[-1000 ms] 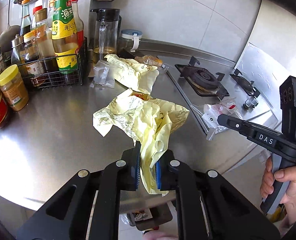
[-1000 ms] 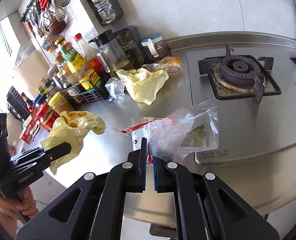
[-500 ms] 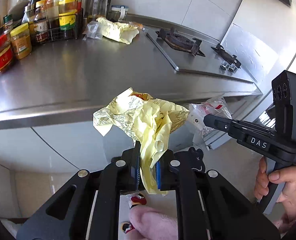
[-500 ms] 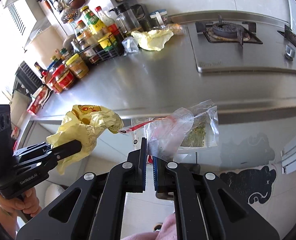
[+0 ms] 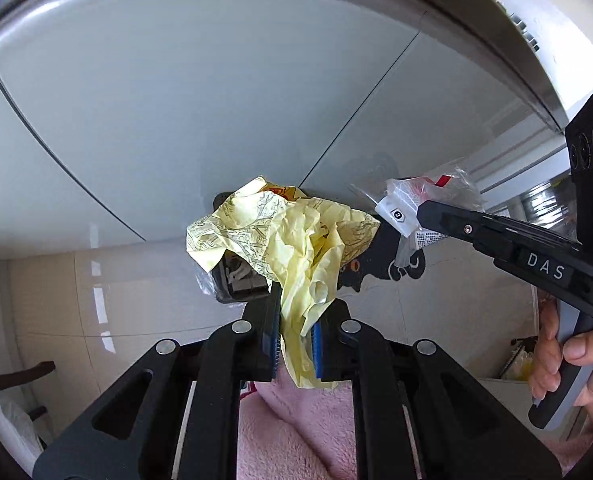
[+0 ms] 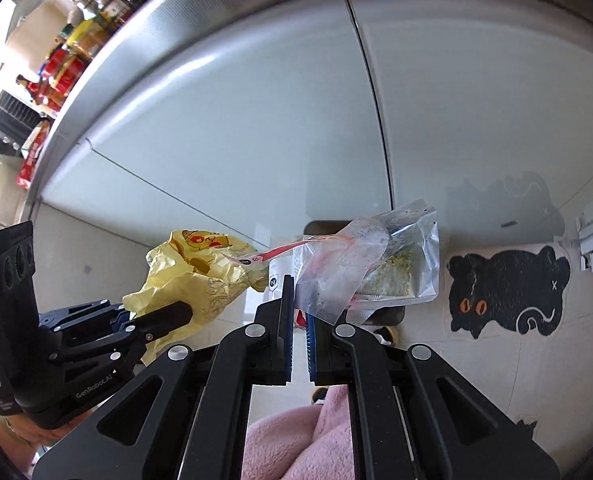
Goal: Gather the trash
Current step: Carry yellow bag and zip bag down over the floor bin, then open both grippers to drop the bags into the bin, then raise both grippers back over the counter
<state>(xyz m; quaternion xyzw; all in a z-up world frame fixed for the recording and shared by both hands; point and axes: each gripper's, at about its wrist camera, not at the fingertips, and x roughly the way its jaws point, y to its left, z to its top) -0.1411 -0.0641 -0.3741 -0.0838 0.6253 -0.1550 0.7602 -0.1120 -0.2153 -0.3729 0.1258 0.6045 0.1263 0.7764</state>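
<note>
I have brought both hands down from the counter toward the bin (image 5: 238, 286): my left gripper (image 5: 295, 338) pinches the wrapper (image 5: 292, 240), my right gripper (image 6: 299, 326) the bag (image 6: 370, 264), ready for dropping.

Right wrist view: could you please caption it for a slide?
Right claw shut on a clear plastic bag before a pale cabinet.

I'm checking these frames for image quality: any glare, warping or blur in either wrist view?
Left wrist view: cabinet doors bow strongly from the fisheye, bright streaks glare on the floor tiles, yellow wrapper sharp. Right wrist view: a white sheen crosses the cabinet front, the clear plastic bag sharp, dark corners vignetted.
</note>
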